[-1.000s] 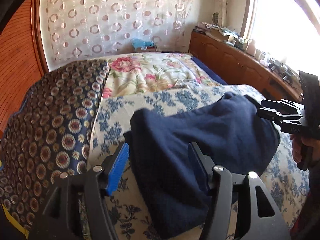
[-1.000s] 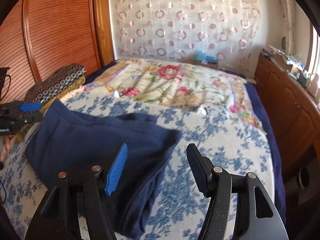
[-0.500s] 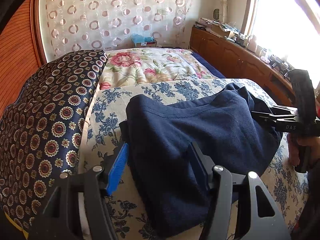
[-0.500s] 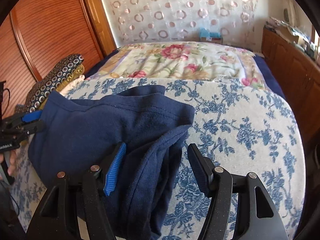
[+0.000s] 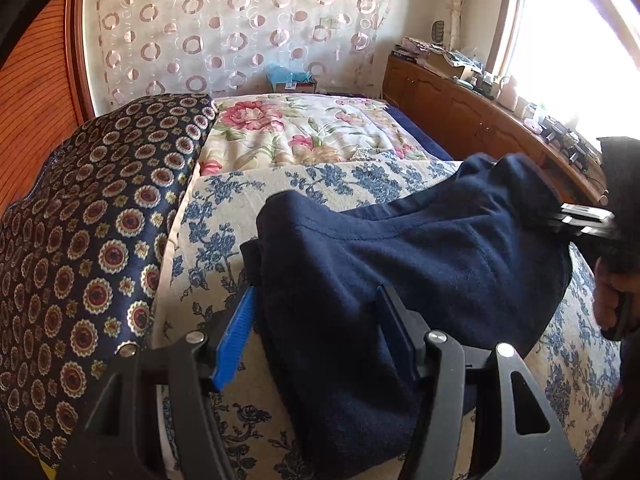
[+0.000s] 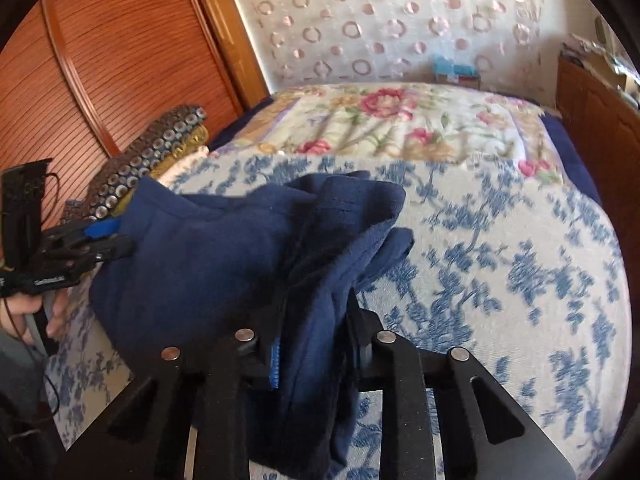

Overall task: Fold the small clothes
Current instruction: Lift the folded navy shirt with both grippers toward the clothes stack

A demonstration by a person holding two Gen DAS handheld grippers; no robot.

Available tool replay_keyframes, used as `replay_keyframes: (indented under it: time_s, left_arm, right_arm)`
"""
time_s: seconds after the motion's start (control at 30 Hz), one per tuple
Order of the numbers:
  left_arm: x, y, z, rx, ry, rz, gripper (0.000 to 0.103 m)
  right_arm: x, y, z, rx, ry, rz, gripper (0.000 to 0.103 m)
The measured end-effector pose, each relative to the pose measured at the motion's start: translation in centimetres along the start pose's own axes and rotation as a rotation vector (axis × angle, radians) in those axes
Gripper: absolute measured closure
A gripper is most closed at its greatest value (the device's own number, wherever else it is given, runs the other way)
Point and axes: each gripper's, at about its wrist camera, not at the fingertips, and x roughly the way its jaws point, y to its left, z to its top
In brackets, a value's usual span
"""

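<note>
While our right gripper [image 6: 312, 344] has just been closing, its fingers [image 6: 274, 364] now pinch a bunched edge of the navy garment [image 6: 208, 264], which lies on the bed [image 6: 520, 264] and stretches from there across to our left. Our left gripper [image 5: 316, 332] is spread apart, with a fold of the same garment [image 5: 420, 264] lying between its fingers [image 5: 236, 332]; we cannot tell whether they press on it. Under both sets of fingers spreads a cream bedcover with blue flowers [image 5: 224, 216], and beyond the fingertips a quilt with pink roses [image 5: 304, 132] covers the far part of the bed. To the left of the left fingers sits a dark cushion with round medallions [image 5: 88, 232]. Straight ahead hangs a pale curtain with ring patterns [image 5: 224, 28]. Off to the right of the fingers runs a wooden cabinet [image 5: 460, 112] cluttered along its top, under a bright window [image 5: 572, 40]. Left of the right fingers stands a slatted wooden door [image 6: 120, 52].
</note>
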Motion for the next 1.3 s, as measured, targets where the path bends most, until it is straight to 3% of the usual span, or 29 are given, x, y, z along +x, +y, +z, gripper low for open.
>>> replay_keyframes:
  time_s: [0.17, 0.47, 0.57, 0.63, 0.7, 0.87, 0.97, 1.0, 1.03, 1.07, 1.13, 1.3]
  left_arm:
    - [0.7, -0.5, 0.8, 0.003, 0.008, -0.019, 0.043]
    - [3.6, 0.4, 1.3, -0.055, 0.067, -0.074, 0.043]
    - [3.7, 0.5, 1.1, -0.061, 0.064, -0.082, 0.042]
    - [3.9, 0.8, 1.1, -0.073, 0.061, -0.089, 0.042]
    - [3.9, 1.1, 1.1, -0.083, 0.059, -0.095, 0.042]
    - [3.6, 1.0, 0.8, -0.068, 0.042, -0.099, 0.046]
    - [3.1, 0.9, 0.7, -0.060, 0.033, -0.125, 0.063]
    - [3.0, 0.8, 0.8, -0.055, 0.033, -0.126, 0.071]
    - [2.7, 0.8, 0.9, -0.052, 0.030, -0.131, 0.083]
    - [2.3, 0.7, 1.1, -0.052, 0.022, -0.145, 0.090]
    - [1.1, 0.5, 1.3, -0.055, -0.008, -0.168, 0.094]
    - [-3.0, -0.2, 1.6, -0.019, -0.088, -0.192, 0.095]
  right_arm:
    - [-2.2, -0.1, 1.2, -0.069, -0.044, -0.084, 0.083]
    - [0.1, -1.6, 0.1, -0.047, 0.003, -0.093, 0.081]
    - [0.6, -2.1, 0.0, -0.030, 0.005, -0.099, 0.076]
    - [1.1, -2.4, 0.0, -0.019, 0.008, -0.134, 0.056]
    - [1.2, -2.8, 0.0, -0.005, 0.008, -0.149, 0.045]
    - [2.1, -4.0, 0.0, 0.084, 0.041, -0.052, 0.044]
    - [2.2, -3.9, 0.2, 0.080, 0.049, -0.031, 0.043]
    - [2.2, -3.6, 0.2, 0.068, 0.054, -0.015, 0.052]
    - [2.3, -3.4, 0.2, 0.059, 0.067, 0.029, 0.066]
    - [2.3, -3.2, 0.1, 0.058, 0.066, 0.035, 0.068]
    - [2.0, -2.6, 0.0, 0.032, 0.060, 0.035, 0.079]
    - [-0.6, -0.4, 0.6, -0.023, -0.035, -0.007, 0.082]
